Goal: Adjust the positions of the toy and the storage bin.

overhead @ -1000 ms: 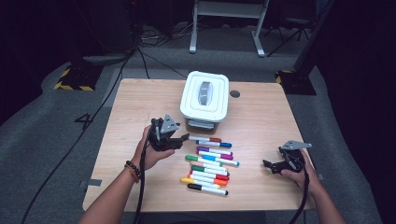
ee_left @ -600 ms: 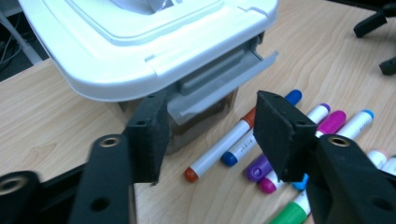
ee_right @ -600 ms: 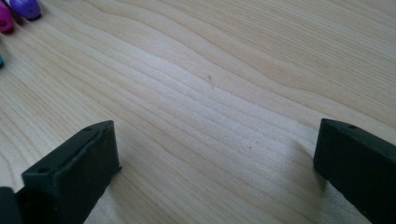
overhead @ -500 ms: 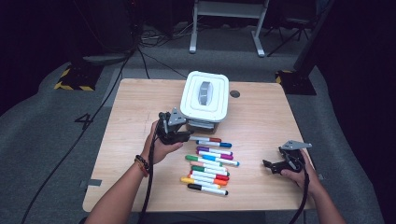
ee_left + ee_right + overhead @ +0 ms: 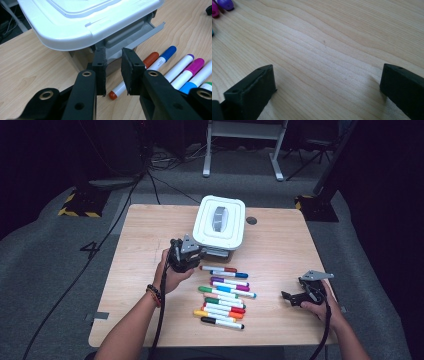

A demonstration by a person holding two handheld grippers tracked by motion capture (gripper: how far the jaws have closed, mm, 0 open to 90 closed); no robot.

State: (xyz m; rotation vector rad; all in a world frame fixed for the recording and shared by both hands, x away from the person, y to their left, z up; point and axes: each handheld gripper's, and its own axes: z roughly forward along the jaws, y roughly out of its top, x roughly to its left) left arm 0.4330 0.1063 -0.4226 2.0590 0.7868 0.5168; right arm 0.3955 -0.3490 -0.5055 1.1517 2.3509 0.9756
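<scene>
A box with a white lid (image 5: pixel 220 220) stands at the table's far middle; its grey latch (image 5: pixel 125 40) hangs at the near end. My left gripper (image 5: pixel 196 253) is at the box's near-left corner. Its jaws have just been closing, and in the left gripper view the left gripper (image 5: pixel 113 51) stands narrow, with the latch's left end between the pads. Several coloured markers (image 5: pixel 225 295) lie in a row in front of the box. Near the front right edge, my right gripper (image 5: pixel 289 299) rests low over bare wood; the right gripper (image 5: pixel 327 72) is wide open with nothing between its jaws.
The wooden table (image 5: pixel 280 245) has a small dark round spot (image 5: pixel 251 220) right of the box. An orange-capped marker (image 5: pixel 151 58) and a blue-capped one (image 5: pixel 168 52) lie closest to the box. On the floor beyond are cables and a white stand (image 5: pixel 240 150).
My left gripper moved away from me and rightward to the box's near-left corner. The right hand and gripper kept still.
</scene>
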